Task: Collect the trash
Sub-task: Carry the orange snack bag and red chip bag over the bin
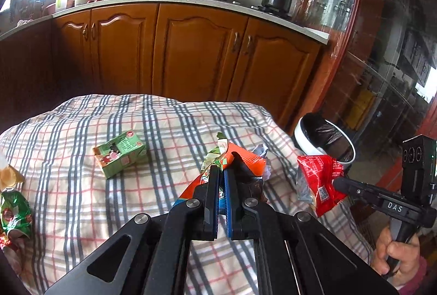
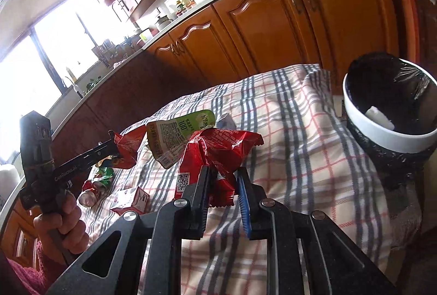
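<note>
My left gripper (image 1: 221, 172) is shut on an orange snack wrapper (image 1: 245, 158), held above the plaid tablecloth (image 1: 153, 131). The right wrist view shows that left gripper (image 2: 112, 142) at the left with the orange wrapper (image 2: 128, 150). A green pouch (image 2: 177, 136) hangs beside the wrapper; I cannot tell whether it is gripped too. My right gripper (image 2: 224, 172) is shut on a crumpled red wrapper (image 2: 218, 144), lifted off the cloth. In the left wrist view, the right gripper (image 1: 337, 181) and its red wrapper (image 1: 318, 180) are just before the bin (image 1: 308, 142).
The white bin (image 2: 387, 137) with a black liner stands off the table's right edge, a white scrap (image 2: 379, 117) inside. A green carton (image 1: 120, 155), a green crushed can (image 1: 15, 213), more cans (image 2: 92, 191) and a red-white carton (image 2: 131, 199) lie on the cloth. Wooden cabinets stand behind.
</note>
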`<state>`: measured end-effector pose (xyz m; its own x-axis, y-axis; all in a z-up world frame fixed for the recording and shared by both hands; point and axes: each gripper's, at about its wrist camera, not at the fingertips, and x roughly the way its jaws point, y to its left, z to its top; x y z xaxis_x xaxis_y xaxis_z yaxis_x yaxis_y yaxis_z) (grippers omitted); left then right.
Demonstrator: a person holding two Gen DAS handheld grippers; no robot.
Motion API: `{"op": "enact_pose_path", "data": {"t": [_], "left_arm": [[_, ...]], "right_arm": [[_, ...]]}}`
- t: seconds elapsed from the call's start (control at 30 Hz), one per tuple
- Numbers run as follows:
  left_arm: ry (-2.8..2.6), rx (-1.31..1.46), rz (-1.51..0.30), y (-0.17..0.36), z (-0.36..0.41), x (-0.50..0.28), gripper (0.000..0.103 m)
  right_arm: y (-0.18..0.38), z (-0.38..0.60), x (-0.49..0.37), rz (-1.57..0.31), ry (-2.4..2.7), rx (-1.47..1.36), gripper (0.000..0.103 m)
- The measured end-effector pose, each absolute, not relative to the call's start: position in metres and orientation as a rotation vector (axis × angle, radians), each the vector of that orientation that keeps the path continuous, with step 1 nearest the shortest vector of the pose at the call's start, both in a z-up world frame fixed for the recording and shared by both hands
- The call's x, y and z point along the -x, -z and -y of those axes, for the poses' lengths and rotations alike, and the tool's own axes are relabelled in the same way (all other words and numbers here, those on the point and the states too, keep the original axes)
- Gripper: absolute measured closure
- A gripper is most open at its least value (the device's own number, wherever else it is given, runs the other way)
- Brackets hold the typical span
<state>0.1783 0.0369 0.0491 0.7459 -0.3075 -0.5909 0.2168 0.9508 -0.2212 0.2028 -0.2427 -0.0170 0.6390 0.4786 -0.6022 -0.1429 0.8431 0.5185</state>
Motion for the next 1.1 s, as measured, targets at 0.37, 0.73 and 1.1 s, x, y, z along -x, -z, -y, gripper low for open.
{"op": "enact_pose_path", "data": {"t": [0.37, 0.73, 1.1], "left_arm": [[0.398, 0.098, -0.648, -0.057, 0.008, -0.195, 0.101], [0.480, 0.042, -0.681, -0.050, 0.069, -0.237, 0.101], [0.541, -0.003, -0.713, -0.041, 0.138, -0.302, 0.101]], "right_arm": [[0.008, 0.295, -0.189, -0.747, -0.265, -0.489, 0.084], [0.009, 0.348, -0.189, -0.724, -0.165, -0.503, 0.084], [0.010, 0.398, -0.204, -0.734, -0.043, -0.458, 0.084]]}}
